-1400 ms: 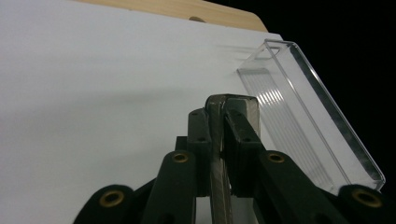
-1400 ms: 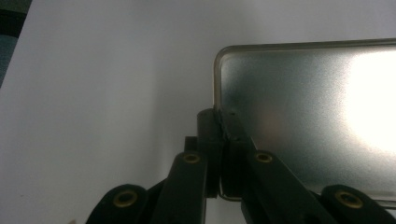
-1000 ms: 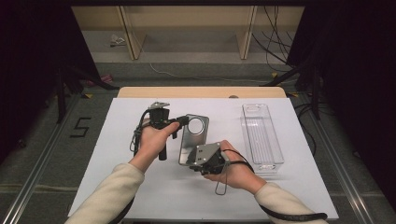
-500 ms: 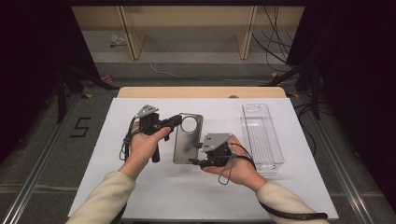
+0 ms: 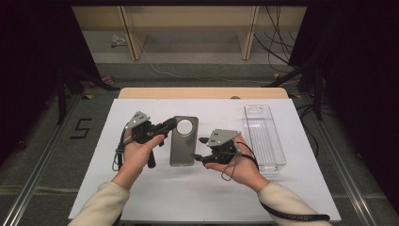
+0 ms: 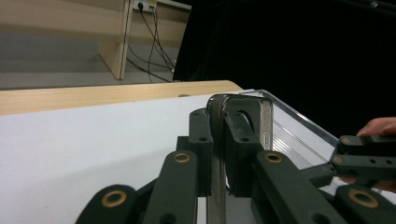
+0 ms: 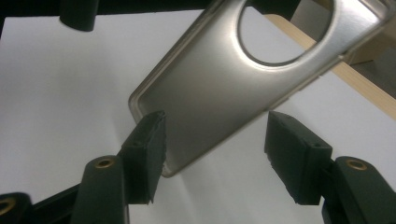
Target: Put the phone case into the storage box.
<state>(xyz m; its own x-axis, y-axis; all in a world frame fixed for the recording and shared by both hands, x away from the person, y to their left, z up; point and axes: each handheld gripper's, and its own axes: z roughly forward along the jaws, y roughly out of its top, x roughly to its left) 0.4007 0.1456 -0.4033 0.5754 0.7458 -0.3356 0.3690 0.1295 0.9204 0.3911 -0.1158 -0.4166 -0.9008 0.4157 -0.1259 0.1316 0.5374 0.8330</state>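
Observation:
A grey metal plate [image 5: 183, 143] with a round hole near its far end hangs over the white sheet at mid-table. My left gripper [image 5: 170, 125] is shut on its upper left edge; in the left gripper view the plate [image 6: 262, 116] stands edge-on between the pressed pads of the left gripper [image 6: 219, 140]. My right gripper [image 5: 199, 149] stands at the plate's lower right side, and its jaws have just been opening. In the right gripper view the plate [image 7: 224, 79] has its lower corner in the gap of the right gripper [image 7: 215, 154], with the pads off it.
A clear plastic box [image 5: 263, 134] lies lengthwise on the right side of the white sheet [image 5: 141, 197], close behind my right hand. The box [image 6: 289, 135] also runs beside the plate in the left gripper view. The wooden table edge [image 5: 202, 92] borders the sheet at the back.
The right gripper's jaws opened and let go of the plate's lower end. My left gripper carried the plate a little to the left and nearer.

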